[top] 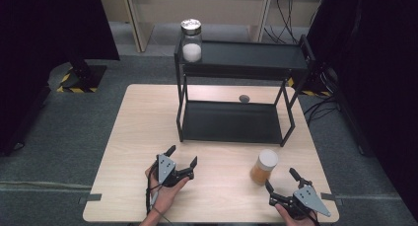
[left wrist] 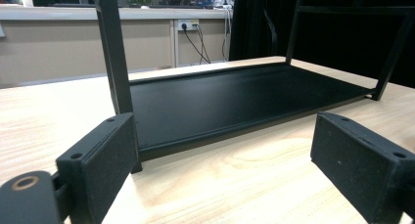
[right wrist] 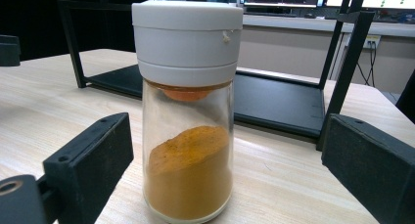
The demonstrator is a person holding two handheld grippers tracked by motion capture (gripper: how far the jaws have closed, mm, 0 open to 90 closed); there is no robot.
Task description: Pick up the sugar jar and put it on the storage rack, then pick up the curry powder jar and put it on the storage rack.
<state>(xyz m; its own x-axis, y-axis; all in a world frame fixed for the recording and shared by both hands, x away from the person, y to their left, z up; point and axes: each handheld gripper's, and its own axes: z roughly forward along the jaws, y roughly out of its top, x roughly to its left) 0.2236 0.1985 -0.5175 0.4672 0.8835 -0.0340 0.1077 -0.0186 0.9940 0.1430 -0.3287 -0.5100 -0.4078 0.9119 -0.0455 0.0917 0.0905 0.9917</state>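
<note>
High view first: a glass spice jar with a white plastic cap and orange-yellow powder (top: 264, 167) stands upright on the pale wooden table (top: 133, 137), just in front of the black metal two-tier shelf rack (top: 236, 122) and near its front right leg. The right gripper (top: 281, 179) rests close behind and to the right of that jar, jaws spread wide and aimed at it, holding nothing; that lineup suggests it is set for a side grasp. The left gripper (top: 183, 157) sits well apart to the left, jaws also wide and empty, pointed at the rack's lower tier, probably waiting out of the way. On the left end of the top tier stands a second glass jar with a silver metal lid and white contents (top: 191, 40), so the upper level seems to serve as storage for such jars. A small dark grey round object (top: 244, 98) lies on the table behind the lower tier. Left gripper view: its two black jaws stand far apart with bare tabletop between them, and the lower black tray (left wrist: 235, 101) lies ahead, unoccupied, leaving room for a jar. Right gripper view: the spice jar (right wrist: 188, 136) stands between the spread jaws, nearer the left one, touching neither; the powder fills about the lower half, heaped unevenly, so keeping it upright seems wise.
</note>
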